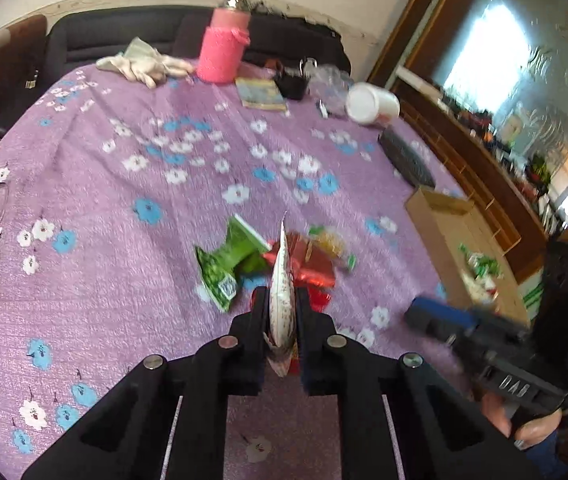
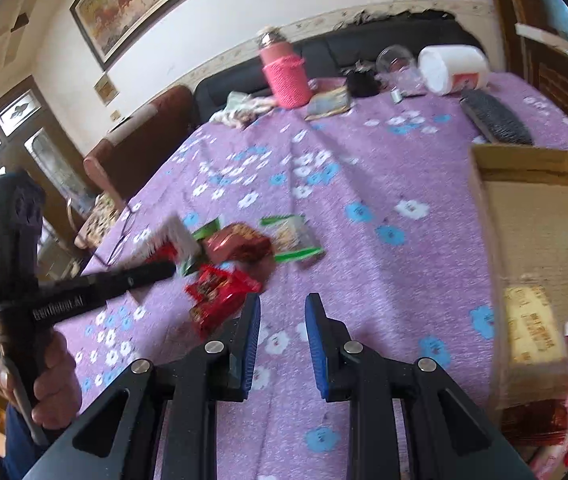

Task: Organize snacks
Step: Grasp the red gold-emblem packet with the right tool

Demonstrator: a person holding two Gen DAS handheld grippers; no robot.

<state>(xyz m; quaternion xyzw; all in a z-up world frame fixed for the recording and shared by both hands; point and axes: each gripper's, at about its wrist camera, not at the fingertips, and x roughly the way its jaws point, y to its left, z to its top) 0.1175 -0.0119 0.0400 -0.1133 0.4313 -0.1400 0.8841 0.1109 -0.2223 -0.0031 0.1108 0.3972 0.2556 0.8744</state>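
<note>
The left gripper point(image 1: 282, 312) pinches a white packet point(image 1: 282, 280); the right gripper point(image 2: 282, 320), jaws spread, holds nothing. Next, probably carry it to the box point(image 1: 459, 240) at three o'clock.

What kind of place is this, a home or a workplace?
Most likely a home living room. A dark sofa stands behind a table under a purple flowered cloth, a framed painting hangs on the wall, and a wooden cabinet with glass doors stands at the side.

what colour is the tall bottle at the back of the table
Pink bottle, clearest in the left wrist view.
</note>
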